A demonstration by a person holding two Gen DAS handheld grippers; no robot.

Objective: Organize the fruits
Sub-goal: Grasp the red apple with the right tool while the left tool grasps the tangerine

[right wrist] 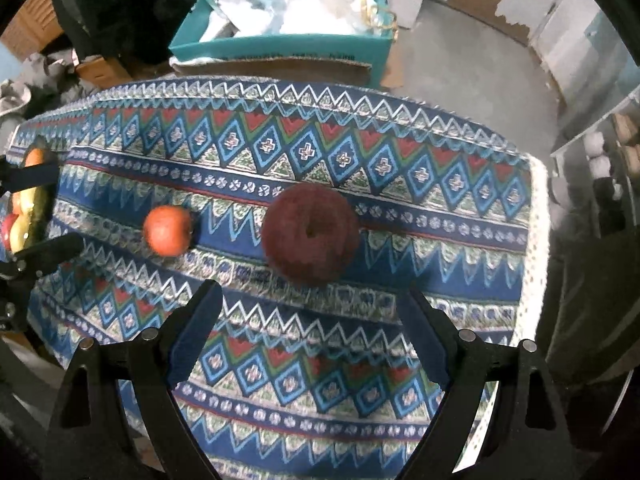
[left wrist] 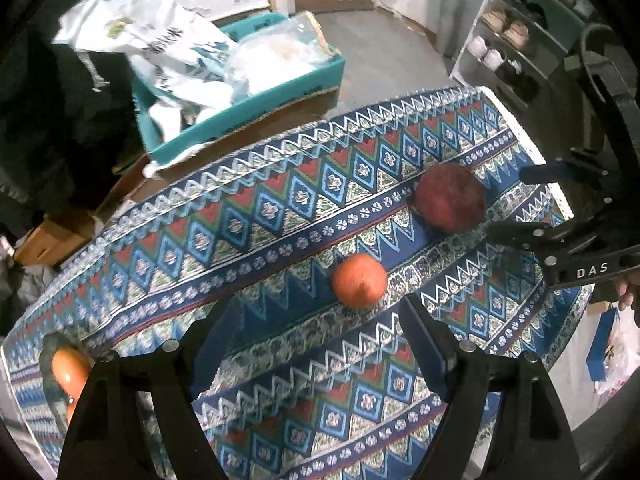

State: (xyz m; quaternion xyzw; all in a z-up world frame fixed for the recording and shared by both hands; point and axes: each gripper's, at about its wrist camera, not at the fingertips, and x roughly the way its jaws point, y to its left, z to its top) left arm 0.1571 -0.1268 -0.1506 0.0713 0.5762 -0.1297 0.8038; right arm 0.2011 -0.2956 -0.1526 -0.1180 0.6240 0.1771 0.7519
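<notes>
A small orange fruit (left wrist: 359,279) and a larger dark red fruit (left wrist: 449,198) lie on the patterned tablecloth (left wrist: 280,216). My left gripper (left wrist: 320,312) is open and empty, just short of the orange fruit. My right gripper (right wrist: 310,300) is open and empty, just short of the dark red fruit (right wrist: 311,233); it also shows in the left wrist view (left wrist: 508,204) beside that fruit. The orange fruit (right wrist: 168,230) lies to the left. A glass bowl (left wrist: 50,364) holds orange fruit at the table's left end; in the right wrist view the bowl (right wrist: 36,200) shows several fruits behind the left gripper (right wrist: 56,204).
A teal box (left wrist: 248,108) full of plastic bags stands on cardboard beyond the table's far edge. A shelf with shoes (left wrist: 516,40) stands at the far right. The tablecloth's white lace edge (right wrist: 536,240) marks the table's right end. Grey floor lies beyond.
</notes>
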